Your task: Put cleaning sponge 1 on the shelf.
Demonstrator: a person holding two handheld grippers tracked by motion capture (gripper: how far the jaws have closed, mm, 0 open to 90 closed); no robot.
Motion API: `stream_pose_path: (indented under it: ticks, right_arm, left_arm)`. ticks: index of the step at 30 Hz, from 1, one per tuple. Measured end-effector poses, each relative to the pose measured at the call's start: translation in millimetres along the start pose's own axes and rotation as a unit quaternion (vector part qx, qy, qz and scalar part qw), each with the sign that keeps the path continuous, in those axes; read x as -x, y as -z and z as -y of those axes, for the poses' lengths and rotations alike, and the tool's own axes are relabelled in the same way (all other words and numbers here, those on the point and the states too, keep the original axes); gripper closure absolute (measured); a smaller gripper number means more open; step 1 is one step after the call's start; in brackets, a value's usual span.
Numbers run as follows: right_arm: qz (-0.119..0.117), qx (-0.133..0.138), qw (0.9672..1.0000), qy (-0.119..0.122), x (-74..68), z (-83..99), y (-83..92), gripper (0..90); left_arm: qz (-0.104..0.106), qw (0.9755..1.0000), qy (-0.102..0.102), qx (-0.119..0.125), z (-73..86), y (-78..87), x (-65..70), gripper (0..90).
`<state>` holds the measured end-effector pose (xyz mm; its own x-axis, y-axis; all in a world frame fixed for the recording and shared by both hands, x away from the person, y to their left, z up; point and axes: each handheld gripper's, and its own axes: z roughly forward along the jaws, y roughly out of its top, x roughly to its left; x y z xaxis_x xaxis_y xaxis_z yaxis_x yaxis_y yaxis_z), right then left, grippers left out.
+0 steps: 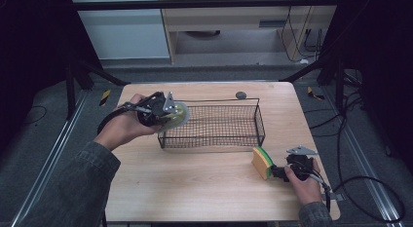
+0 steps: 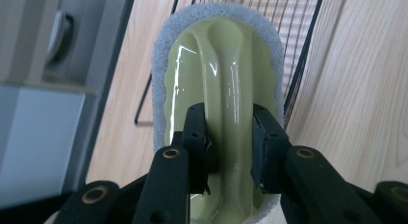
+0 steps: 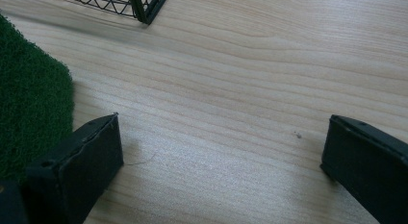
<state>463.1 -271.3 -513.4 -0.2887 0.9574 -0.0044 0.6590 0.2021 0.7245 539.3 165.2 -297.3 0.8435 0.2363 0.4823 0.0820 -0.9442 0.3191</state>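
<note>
My left gripper [image 1: 169, 113] [image 2: 230, 137] is shut on the raised handle of a pale green scrubber [image 1: 178, 115] [image 2: 219, 56] with a white pad around its rim. It holds the scrubber above the table at the left end of the black wire basket [image 1: 214, 124] [image 2: 299, 46]. A yellow sponge with a green scouring face [image 1: 262, 162] [image 3: 29, 104] stands on edge near the front right. My right gripper [image 1: 278, 172] [image 3: 221, 152] rests low on the table just right of the sponge, open, with only bare wood between its fingers; the sponge lies outside one jaw.
The basket stands mid-table on the light wooden table [image 1: 195, 188], one corner [image 3: 144, 5] in the right gripper view. A small dark round object [image 1: 240, 95] lies behind the basket near the far edge. Cables run over the floor at the right.
</note>
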Motion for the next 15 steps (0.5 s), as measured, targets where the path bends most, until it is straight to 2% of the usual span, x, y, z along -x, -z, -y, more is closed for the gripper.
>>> stream_pose_path:
  ticks: [7, 9, 15]
  right_arm:
    - [-0.002, 0.000, 1.0000, 0.002, 0.5, -0.2, -0.3, 0.5]
    - [-0.002, 0.000, 1.0000, 0.002, 0.3, -0.2, -0.3, 0.6]
    - [-0.002, 0.000, 1.0000, 0.002, 0.4, -0.2, -0.3, 0.5]
  left_arm:
    - [0.007, 0.9999, -0.008, 0.004, -5.8, -7.9, -10.4, 70.6]
    - [0.005, 0.9999, -0.012, -0.002, -6.7, -10.0, -14.2, 70.6]
    - [0.003, 0.9998, -0.019, -0.001, -11.1, -16.0, -18.6, 70.6]
